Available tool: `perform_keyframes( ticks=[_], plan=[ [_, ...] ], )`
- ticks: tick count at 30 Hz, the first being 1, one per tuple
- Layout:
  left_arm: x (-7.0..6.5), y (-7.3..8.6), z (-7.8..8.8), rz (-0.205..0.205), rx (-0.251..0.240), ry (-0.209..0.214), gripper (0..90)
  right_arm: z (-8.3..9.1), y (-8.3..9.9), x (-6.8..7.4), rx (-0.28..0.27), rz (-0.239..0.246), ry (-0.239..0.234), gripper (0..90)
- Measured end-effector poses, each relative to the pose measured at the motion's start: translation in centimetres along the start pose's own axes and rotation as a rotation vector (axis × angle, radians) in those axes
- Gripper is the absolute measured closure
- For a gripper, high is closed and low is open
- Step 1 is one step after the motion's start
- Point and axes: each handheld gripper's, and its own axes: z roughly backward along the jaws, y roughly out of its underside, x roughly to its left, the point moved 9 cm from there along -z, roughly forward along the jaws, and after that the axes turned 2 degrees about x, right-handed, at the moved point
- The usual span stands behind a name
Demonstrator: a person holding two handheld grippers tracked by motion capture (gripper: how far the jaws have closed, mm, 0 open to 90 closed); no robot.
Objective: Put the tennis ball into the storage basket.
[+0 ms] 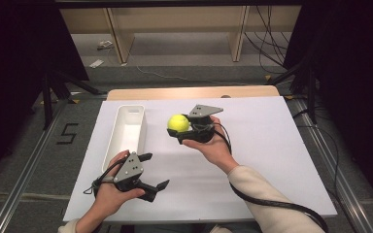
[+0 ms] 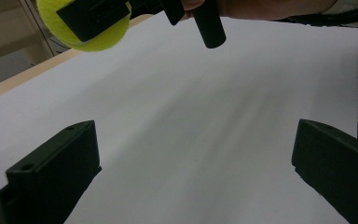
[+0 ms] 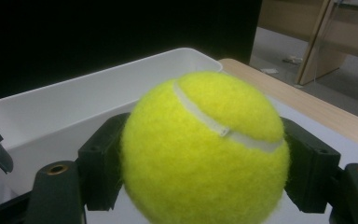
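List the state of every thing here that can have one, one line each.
Tennis ball: clamped between the jaws of the right tongs, held off the white sheet.
Right tongs: shut on the tennis ball, pointing toward the bin.
Left tongs: open, jaws wide apart, holding nothing.
White bin: upright on the sheet; the part of its inside that shows holds nothing.

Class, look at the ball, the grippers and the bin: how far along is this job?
Done: the right gripper is shut on the tennis ball, lifted off the table. In hand: carrying it beside the white bin. Left: releasing it, probably into the bin. The left gripper waits open.
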Motion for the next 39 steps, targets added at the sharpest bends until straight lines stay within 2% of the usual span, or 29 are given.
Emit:
perform_keyframes(
  ticks=[39],
  plan=[
    [0.01,0.00,-0.02,0.000,0.000,0.001,0.3,-0.83,-0.32,0.73,0.000,-0.003,-0.017,26.8]
  ],
)
